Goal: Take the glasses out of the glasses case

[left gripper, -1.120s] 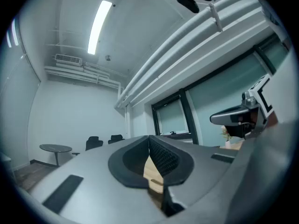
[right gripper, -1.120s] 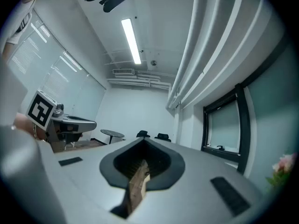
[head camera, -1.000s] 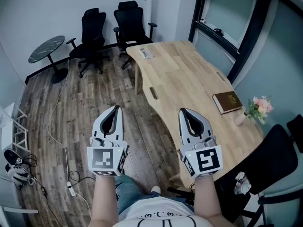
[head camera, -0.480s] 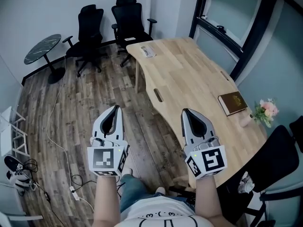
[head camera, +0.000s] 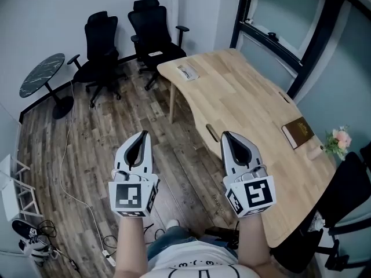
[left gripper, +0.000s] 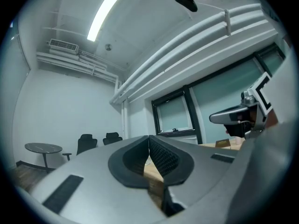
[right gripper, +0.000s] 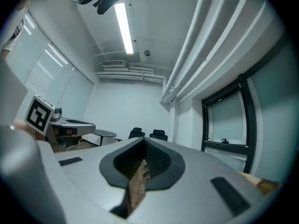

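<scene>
In the head view a small pale flat object (head camera: 186, 71), possibly the glasses case, lies near the far end of the light wooden table (head camera: 243, 114); it is too small to tell for sure. No glasses show. My left gripper (head camera: 142, 135) hangs over the wood floor, well short of the table, its tips together and nothing between them. My right gripper (head camera: 226, 135) sits over the table's near edge, also shut and empty. The left gripper view shows the left gripper (left gripper: 149, 137) with jaws meeting, and the right gripper view shows the right gripper (right gripper: 144, 139) the same.
A brown book (head camera: 299, 132) and a small vase of flowers (head camera: 337, 141) sit at the table's right side. Two black office chairs (head camera: 152, 28) (head camera: 99, 46) stand beyond its far end, a round dark side table (head camera: 42, 74) at left. A cable (head camera: 69, 172) trails over the floor.
The whole view has shifted: the table and chairs lie nearer and the book has slid right. Both grippers have travelled along with it, side by side, still shut.
</scene>
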Action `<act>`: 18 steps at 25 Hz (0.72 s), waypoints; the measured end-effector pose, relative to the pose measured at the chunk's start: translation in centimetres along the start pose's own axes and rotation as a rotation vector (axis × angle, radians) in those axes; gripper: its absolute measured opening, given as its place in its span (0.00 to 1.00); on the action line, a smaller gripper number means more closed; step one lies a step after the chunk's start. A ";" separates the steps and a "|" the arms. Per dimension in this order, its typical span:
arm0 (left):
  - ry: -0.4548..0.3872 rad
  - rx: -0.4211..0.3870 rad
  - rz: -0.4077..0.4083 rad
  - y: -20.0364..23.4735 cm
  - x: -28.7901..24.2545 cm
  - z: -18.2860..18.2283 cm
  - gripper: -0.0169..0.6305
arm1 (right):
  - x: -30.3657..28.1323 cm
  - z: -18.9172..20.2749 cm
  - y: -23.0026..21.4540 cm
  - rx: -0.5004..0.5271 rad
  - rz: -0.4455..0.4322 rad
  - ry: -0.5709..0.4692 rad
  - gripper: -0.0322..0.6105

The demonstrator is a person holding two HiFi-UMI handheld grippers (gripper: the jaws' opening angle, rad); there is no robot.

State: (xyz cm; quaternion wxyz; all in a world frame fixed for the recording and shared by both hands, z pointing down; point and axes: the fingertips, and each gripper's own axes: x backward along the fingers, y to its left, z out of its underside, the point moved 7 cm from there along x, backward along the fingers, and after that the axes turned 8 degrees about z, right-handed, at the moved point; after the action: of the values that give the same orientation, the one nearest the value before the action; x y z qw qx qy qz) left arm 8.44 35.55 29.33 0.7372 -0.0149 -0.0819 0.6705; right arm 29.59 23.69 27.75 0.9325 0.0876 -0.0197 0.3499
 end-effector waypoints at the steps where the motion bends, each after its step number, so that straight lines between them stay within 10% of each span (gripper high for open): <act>1: 0.000 0.004 0.008 1.3 -0.3 0.1 0.05 | -0.9 -0.1 0.8 0.003 0.009 0.001 0.07; 18: 0.001 0.046 0.001 11.5 -7.0 3.6 0.05 | -14.8 2.1 4.9 0.006 -0.040 0.014 0.07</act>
State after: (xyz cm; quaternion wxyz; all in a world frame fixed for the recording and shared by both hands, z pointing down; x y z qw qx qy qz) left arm -4.03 29.45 30.70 0.7372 0.0018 -0.0660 0.6724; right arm 15.21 17.33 29.06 0.9392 0.0882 -0.0104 0.3318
